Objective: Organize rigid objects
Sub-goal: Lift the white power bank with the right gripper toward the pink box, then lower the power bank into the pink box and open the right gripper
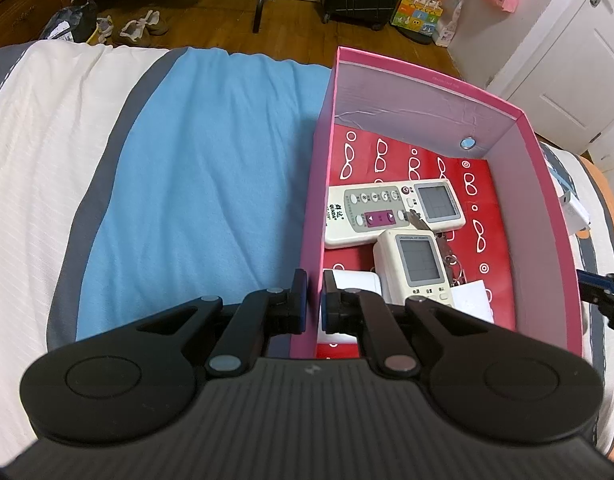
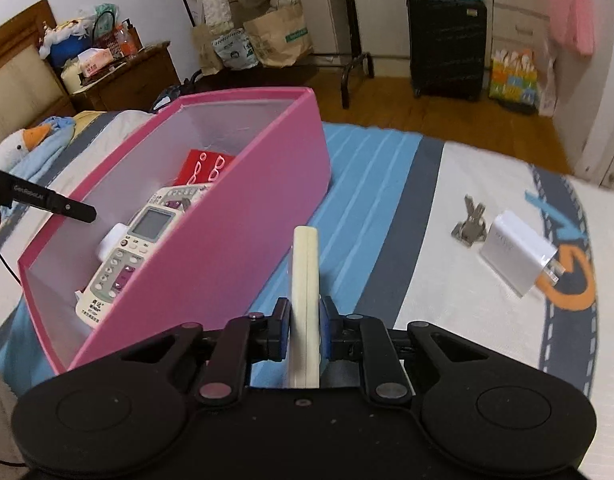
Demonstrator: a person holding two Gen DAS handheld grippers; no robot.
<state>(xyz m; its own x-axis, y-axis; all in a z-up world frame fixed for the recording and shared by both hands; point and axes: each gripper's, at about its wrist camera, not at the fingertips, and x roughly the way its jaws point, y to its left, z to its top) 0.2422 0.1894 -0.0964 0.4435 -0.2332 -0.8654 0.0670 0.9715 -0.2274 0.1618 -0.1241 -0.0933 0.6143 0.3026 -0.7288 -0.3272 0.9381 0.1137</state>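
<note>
A pink box point(image 1: 325, 160) stands on the bed, with two white remotes point(image 1: 391, 212) point(image 1: 419, 264), keys and a white block inside. My left gripper point(image 1: 315, 300) is shut on the box's near left wall. In the right wrist view my right gripper point(image 2: 305, 328) is shut on a cream remote point(image 2: 305, 280), held on edge beside the box point(image 2: 243, 240). A bunch of keys point(image 2: 471, 220) and a white charger point(image 2: 515, 252) lie on the bed to the right.
The bed has a blue, grey and white cover point(image 1: 207, 180). A stuffed goose point(image 2: 23, 144) lies at the far left. A black suitcase point(image 2: 447, 48), paper bags and a rack stand on the wooden floor beyond the bed.
</note>
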